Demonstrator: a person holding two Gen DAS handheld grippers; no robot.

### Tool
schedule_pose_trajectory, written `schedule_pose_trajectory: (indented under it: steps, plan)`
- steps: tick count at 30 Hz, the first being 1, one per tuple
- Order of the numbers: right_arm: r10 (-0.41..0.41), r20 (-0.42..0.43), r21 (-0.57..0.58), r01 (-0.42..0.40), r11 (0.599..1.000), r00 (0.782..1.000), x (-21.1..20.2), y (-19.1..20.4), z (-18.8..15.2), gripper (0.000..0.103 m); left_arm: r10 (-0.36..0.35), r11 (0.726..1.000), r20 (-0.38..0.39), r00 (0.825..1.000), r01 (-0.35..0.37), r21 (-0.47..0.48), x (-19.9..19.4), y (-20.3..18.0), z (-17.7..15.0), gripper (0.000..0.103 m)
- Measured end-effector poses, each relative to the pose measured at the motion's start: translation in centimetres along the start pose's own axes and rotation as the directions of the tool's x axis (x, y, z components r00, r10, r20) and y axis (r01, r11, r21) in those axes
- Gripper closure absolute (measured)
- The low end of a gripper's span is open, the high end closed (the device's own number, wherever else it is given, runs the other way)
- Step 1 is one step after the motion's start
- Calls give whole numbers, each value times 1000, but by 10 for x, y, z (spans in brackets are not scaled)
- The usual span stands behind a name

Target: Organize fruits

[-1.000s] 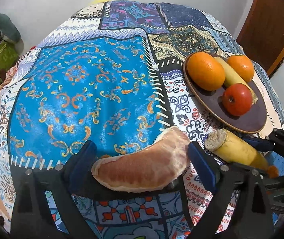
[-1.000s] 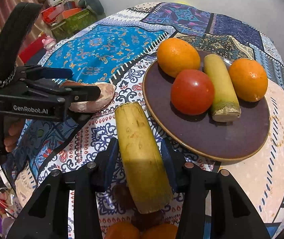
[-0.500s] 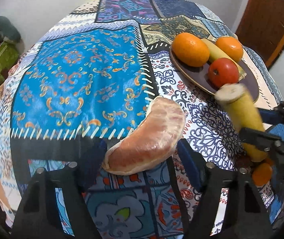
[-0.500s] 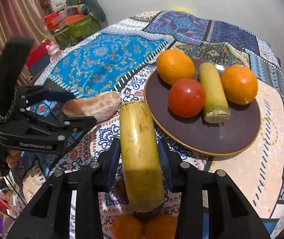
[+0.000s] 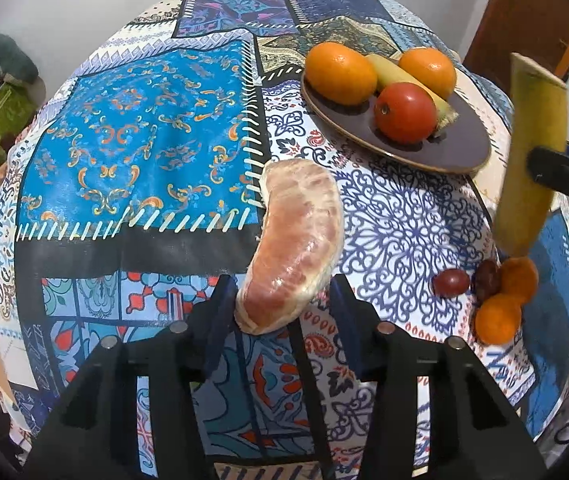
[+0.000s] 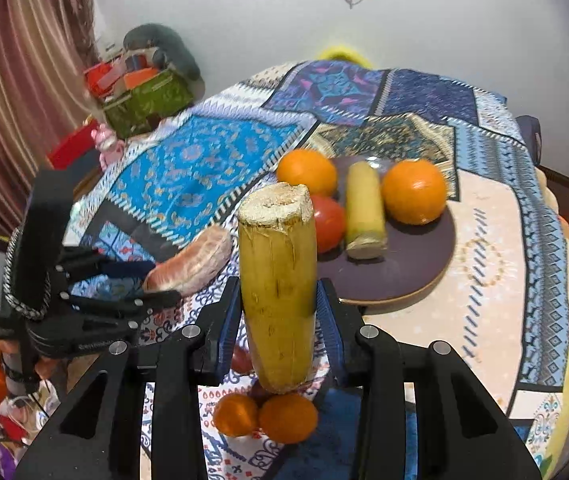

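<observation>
Fingers of the right gripper point(image 6: 278, 312) clamp a yellow sugarcane piece point(image 6: 278, 280) near its lower half, held upright and clear of the tabletop point(image 5: 404, 216). Left gripper point(image 5: 280, 304) fingers hold a peeled pomelo segment point(image 5: 296, 248) by its near end; the left finger touches it, a small gap shows at the right finger, so the grip looks light. Segment is raised and pointing toward the brown plate point(image 5: 460, 152).

Step in hand, as I judge it: carry both pieces to the plate. Free room lies on the plate's near side. To do it well, tilt the cane flat alongside the one already there point(image 6: 364, 212), lower before releasing so it does not roll into the tomato point(image 5: 404, 114). Bring the segment in second, avoiding a clash between grippers.

Count: on plate, two oranges point(image 5: 340, 72), one tomato, one cane piece. In grippers, one cane piece, one pomelo segment. On cloth near edge: two small orange fruits point(image 5: 498, 318), two dark reddish fruits point(image 5: 450, 282), probably dates or grapes.
</observation>
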State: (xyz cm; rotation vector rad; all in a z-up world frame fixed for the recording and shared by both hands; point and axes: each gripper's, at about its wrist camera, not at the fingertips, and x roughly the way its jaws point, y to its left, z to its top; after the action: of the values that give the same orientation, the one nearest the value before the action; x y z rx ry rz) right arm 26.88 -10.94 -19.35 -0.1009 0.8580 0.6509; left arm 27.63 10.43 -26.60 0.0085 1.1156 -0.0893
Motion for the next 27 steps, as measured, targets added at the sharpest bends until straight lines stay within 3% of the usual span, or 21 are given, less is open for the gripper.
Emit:
schedule_pose_trajectory:
  steps: [5, 16, 23, 27]
  plan:
    - [-21, 40, 10, 20, 1000, 999, -11, -14, 2, 69, -33, 999, -18, 999, 33, -17, 11, -1, 15, 51]
    - [-68, 59, 51, 65, 997, 996, -16, -53, -2, 69, 3, 1000, 12, 1000, -3, -26, 35, -15, 40, 54]
    - [-72, 72, 68, 67, 995, 995, -22, -64, -4, 69, 19, 1000, 25, 1000, -18, -25, 24, -17, 36, 58]
    - [-74, 85, 68, 68, 995, 994, -27, -66, -2, 69, 18, 1000, 72, 997, -18, -13, 4, -25, 38, 58]
